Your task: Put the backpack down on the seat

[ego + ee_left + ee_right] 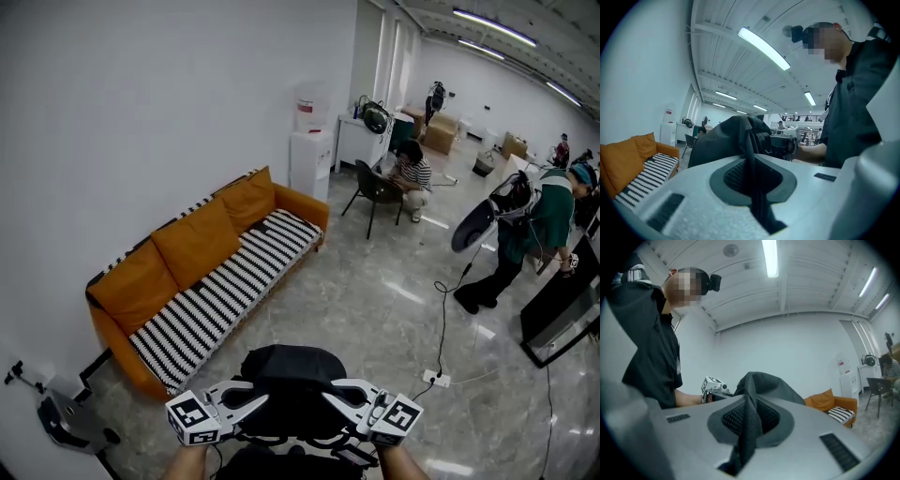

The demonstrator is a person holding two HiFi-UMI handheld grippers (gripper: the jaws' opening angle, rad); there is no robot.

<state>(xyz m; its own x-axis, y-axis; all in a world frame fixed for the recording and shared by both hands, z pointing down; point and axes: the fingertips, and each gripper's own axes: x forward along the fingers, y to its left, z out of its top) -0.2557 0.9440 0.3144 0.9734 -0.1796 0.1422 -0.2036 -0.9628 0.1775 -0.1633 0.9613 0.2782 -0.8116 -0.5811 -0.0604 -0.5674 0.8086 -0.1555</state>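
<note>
The black backpack (287,375) hangs in the air at the near edge of the head view, between the two grippers and well apart from the sofa (300,208), not on the seat. Its rounded top shows; its lower part is hidden behind the grippers and cut off by the bottom of the picture. The left gripper (255,395) has its jaws pressed together on a dark strap (753,174) of the backpack, which runs down through the pads. The right gripper (330,394) pinches another strap (749,423) in the same way. Which part of the bag each strap belongs to cannot be made out. Only the wrists of the two hands show.

The orange sofa stands against the white wall to the far left, with a black-and-white striped cover (223,292) over its seat and three orange cushions (199,240) along its back. A grey device (64,418) on the floor at the near left is too cut off to identify. Farther off, a person sits on a dark chair (373,192), and another person (531,232) stands bent over at the right. A white power strip (436,379) lies on the grey floor to the near right.
</note>
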